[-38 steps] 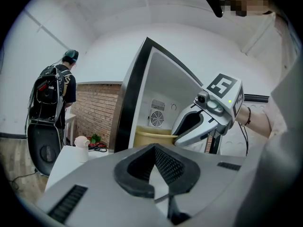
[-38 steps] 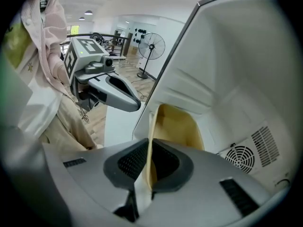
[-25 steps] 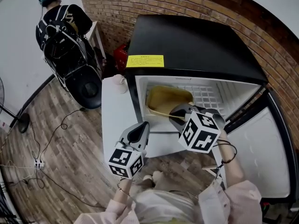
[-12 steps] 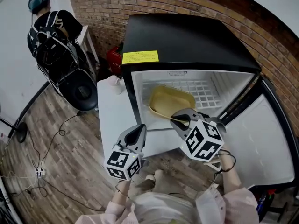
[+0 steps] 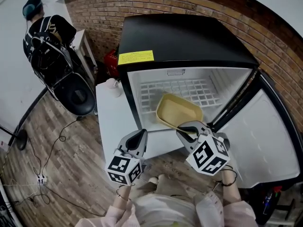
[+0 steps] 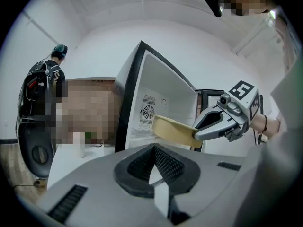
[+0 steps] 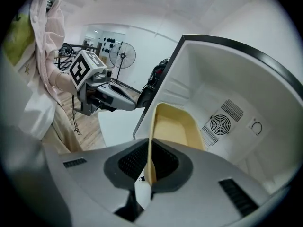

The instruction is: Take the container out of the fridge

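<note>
A shallow yellow container (image 5: 179,112) hangs at the open mouth of the black mini fridge (image 5: 184,41), partly past the front edge of its wire shelf (image 5: 175,90). My right gripper (image 5: 188,130) is shut on the container's near rim; in the right gripper view that rim (image 7: 150,167) stands edge-on between the pads. In the left gripper view the container (image 6: 174,131) shows held by the right gripper (image 6: 214,123). My left gripper (image 5: 136,141) hovers lower left of the fridge opening, shut, with nothing in it.
The fridge door (image 5: 270,141) stands swung open to the right. A white table (image 5: 112,122) with a white cup (image 5: 113,86) sits left of the fridge. A person (image 5: 45,32) with a black wheeled frame stands at the far left. Cables (image 5: 47,150) lie on the wooden floor.
The right gripper has drawn the yellow container outward and rightward, from deep on the shelf to the fridge's front edge. The left gripper has barely moved.
</note>
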The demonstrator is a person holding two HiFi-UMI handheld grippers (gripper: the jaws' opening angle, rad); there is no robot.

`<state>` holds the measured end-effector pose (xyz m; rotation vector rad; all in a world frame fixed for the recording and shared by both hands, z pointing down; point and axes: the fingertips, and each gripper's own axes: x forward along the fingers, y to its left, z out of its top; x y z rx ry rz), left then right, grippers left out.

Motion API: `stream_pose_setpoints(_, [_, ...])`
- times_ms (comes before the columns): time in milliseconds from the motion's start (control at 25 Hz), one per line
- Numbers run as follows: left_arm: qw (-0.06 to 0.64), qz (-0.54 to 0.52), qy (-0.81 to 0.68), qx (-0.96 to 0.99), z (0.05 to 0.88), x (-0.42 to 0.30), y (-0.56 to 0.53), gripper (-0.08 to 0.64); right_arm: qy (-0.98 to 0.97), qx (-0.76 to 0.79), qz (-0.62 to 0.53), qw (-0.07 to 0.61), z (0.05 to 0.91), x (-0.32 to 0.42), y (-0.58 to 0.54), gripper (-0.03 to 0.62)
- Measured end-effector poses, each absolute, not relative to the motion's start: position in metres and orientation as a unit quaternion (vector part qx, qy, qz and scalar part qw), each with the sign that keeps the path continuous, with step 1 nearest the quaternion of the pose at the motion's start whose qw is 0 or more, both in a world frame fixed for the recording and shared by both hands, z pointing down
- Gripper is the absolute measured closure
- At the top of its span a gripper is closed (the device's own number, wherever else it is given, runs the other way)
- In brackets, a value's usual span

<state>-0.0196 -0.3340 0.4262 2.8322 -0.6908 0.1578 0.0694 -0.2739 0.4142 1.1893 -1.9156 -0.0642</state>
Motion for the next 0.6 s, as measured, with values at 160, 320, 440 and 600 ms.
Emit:
stream_pose_setpoints(160, [0.112, 0.063, -0.231, 0.964, 0.433, -0.019, -0.328, 0.566, -0.766, 0.49, -0.005, 0.416, 0.424, 0.074, -0.257, 0.571])
stream_pose_setpoints(320, [0.12, 0.07, -0.233, 0.963, 0.439, -0.018, -0.324, 0.566, -0.765, 0.501, 0.006, 0.403, 0.43, 0.077, -0.243, 0.571])
stream_pose_setpoints(440, [0.126, 0.07, -0.236, 0.961, 0.441, -0.015, -0.32, 0.566, -0.76, 0.509, 0.0, 0.404, 0.43, 0.08, -0.232, 0.571])
stream_pose_setpoints(600, [0.131, 0.071, -0.237, 0.96, 0.442, -0.011, -0.315, 0.566, -0.754, 0.503, -0.009, 0.422, 0.434, 0.08, -0.215, 0.571])
